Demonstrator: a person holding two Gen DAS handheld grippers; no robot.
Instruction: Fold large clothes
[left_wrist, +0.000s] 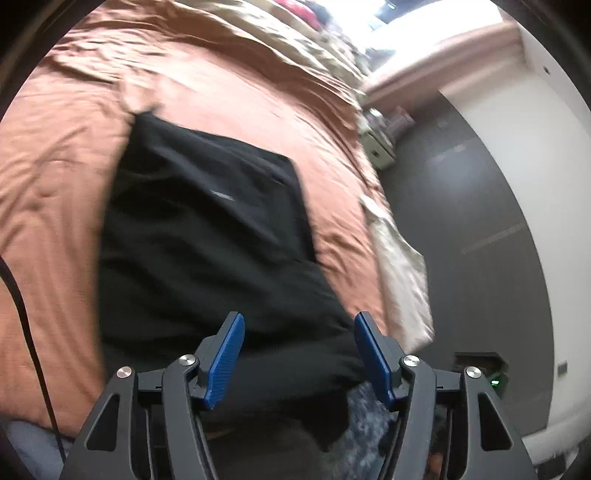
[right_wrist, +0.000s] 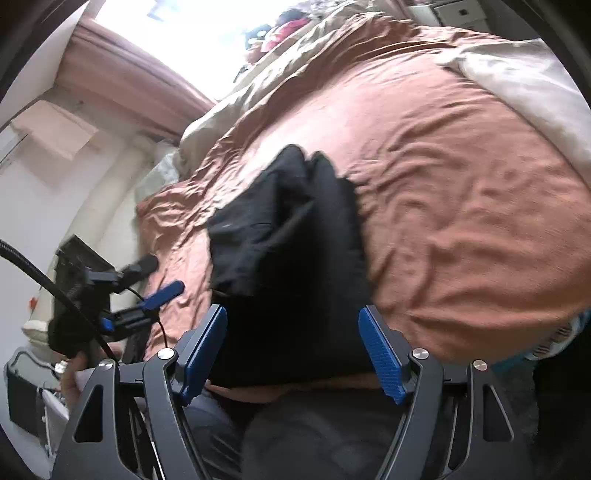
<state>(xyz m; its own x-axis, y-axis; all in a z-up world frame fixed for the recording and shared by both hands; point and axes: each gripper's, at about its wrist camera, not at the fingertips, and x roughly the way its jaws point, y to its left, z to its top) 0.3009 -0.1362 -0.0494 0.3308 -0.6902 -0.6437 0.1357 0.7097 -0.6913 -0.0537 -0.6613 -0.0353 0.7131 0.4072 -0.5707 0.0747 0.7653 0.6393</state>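
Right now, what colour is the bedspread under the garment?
Rust-orange bedspread, plain; clearest in the right wrist view.

You see a plain black garment (left_wrist: 207, 236) in the middle of the frame, lying on a rust-orange bedspread (left_wrist: 66, 177) with no pattern. Along the bedspread's right edge runs a pale beige sheet (left_wrist: 400, 273). The floor (left_wrist: 472, 206) at right is dark grey, the wall (left_wrist: 535, 122) beyond it white. Your left gripper (left_wrist: 299, 354) at the bottom has a black frame, bright blue ribbed pads (left_wrist: 225, 365) and silver screws. Your right gripper (right_wrist: 293, 354) matches it: black with blue pads (right_wrist: 384, 358). At upper left of the right view, the curtain (right_wrist: 125, 88) is dusty pink.
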